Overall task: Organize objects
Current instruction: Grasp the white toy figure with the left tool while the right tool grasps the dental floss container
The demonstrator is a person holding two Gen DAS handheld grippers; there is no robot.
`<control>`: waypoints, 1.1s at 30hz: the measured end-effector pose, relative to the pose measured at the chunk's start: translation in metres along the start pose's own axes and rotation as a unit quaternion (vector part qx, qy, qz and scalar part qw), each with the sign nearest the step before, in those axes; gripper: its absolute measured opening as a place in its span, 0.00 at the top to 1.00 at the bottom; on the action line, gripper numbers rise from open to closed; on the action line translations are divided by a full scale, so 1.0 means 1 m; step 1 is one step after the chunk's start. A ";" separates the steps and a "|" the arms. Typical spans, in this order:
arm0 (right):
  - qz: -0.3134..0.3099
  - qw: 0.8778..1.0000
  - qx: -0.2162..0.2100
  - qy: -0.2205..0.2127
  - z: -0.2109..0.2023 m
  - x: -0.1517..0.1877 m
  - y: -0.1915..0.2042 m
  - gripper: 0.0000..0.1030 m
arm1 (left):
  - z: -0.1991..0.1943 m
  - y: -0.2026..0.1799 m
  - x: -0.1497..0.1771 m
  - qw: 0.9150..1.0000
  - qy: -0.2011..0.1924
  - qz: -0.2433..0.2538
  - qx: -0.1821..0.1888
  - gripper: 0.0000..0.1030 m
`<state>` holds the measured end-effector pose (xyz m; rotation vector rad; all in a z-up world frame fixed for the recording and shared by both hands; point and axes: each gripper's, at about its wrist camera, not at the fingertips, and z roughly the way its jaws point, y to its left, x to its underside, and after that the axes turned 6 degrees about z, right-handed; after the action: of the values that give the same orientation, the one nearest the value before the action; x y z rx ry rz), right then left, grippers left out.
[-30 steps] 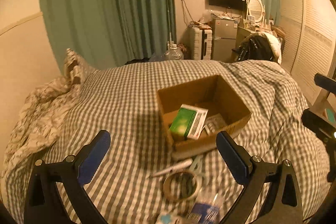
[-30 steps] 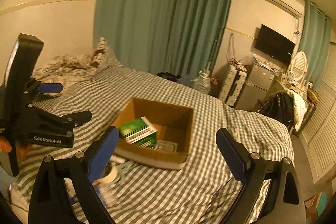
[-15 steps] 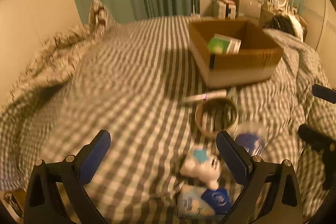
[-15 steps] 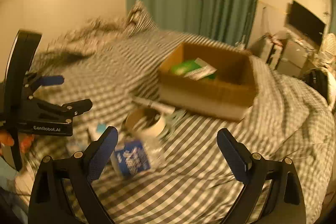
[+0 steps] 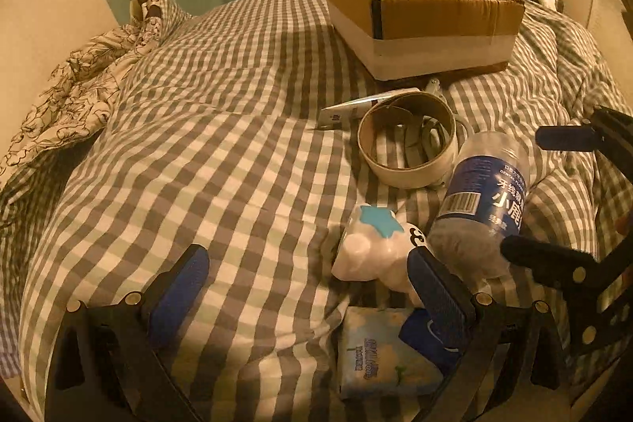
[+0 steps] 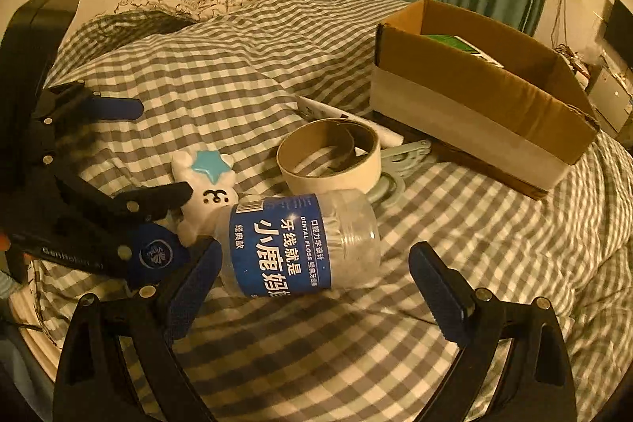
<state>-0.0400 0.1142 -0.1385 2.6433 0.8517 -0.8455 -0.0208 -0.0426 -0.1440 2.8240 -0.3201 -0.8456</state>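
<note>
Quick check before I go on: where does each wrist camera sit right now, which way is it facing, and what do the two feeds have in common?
Left wrist: low over the checked bed, facing the cardboard box; its own open left tool frames the view, right tool at the right edge.
Right wrist: low over the bed, facing the lying bottle; own open right tool, left tool at the left edge.
Shared: box, bottle, tape roll, white plush toy.
</note>
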 end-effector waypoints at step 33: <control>0.088 0.995 0.040 -0.021 -0.022 0.010 -0.057 0.14 | 0.044 -0.057 -0.011 0.995 0.071 0.060 0.039 0.23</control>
<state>-0.0573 0.1732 -0.1298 2.7085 0.5746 -0.9028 -0.0458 0.0102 -0.1873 2.8826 -0.5068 -0.6178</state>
